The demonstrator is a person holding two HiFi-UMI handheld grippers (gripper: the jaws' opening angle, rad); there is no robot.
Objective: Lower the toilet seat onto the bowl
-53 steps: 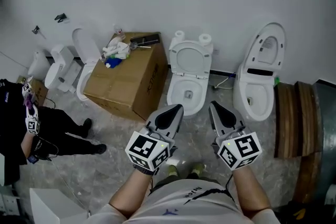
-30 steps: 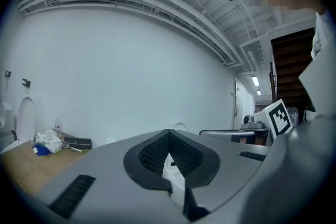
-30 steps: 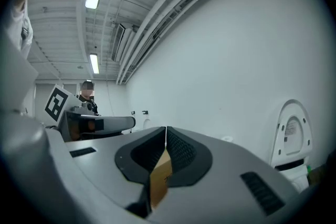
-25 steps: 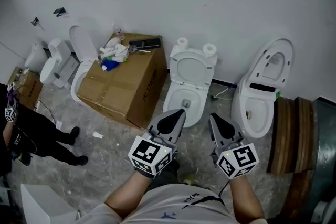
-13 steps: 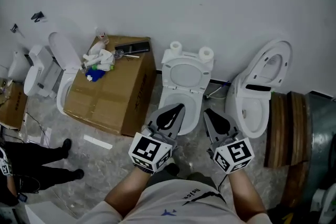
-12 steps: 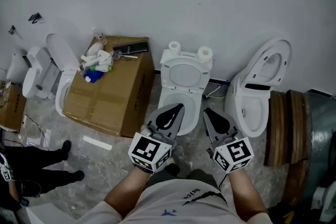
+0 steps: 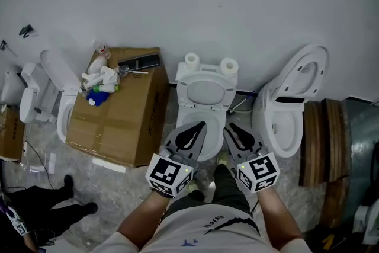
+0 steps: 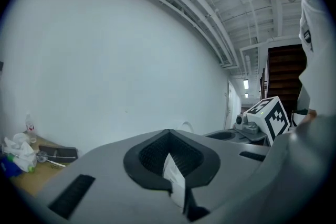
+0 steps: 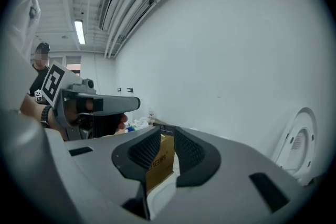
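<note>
The middle white toilet [image 7: 204, 95] stands against the wall with two paper rolls [image 7: 190, 60] on its tank. Its seat ring [image 7: 206, 92] looks raised against the tank, and the grippers hide most of the bowl. My left gripper [image 7: 198, 126] hovers over the bowl's front left, shut with nothing in it; its pads meet in the left gripper view [image 8: 168, 135]. My right gripper [image 7: 231, 127] hovers over the front right. Its jaws [image 9: 167, 131] are opening with a narrow gap and hold nothing. Neither gripper touches the seat.
A cardboard box [image 7: 115, 109] with clutter [image 7: 100, 77] on top stands left of the toilet. Another toilet [image 7: 50, 95] is beyond it. At the right is a toilet with its lid up [image 7: 305, 74], then round wooden pieces [image 7: 323, 139]. A person's legs [image 7: 53, 210] show at lower left.
Both grippers have come closer to the middle toilet and now overlap its bowl. The right jaws have parted slightly. The person in black has shifted toward the lower left corner.
</note>
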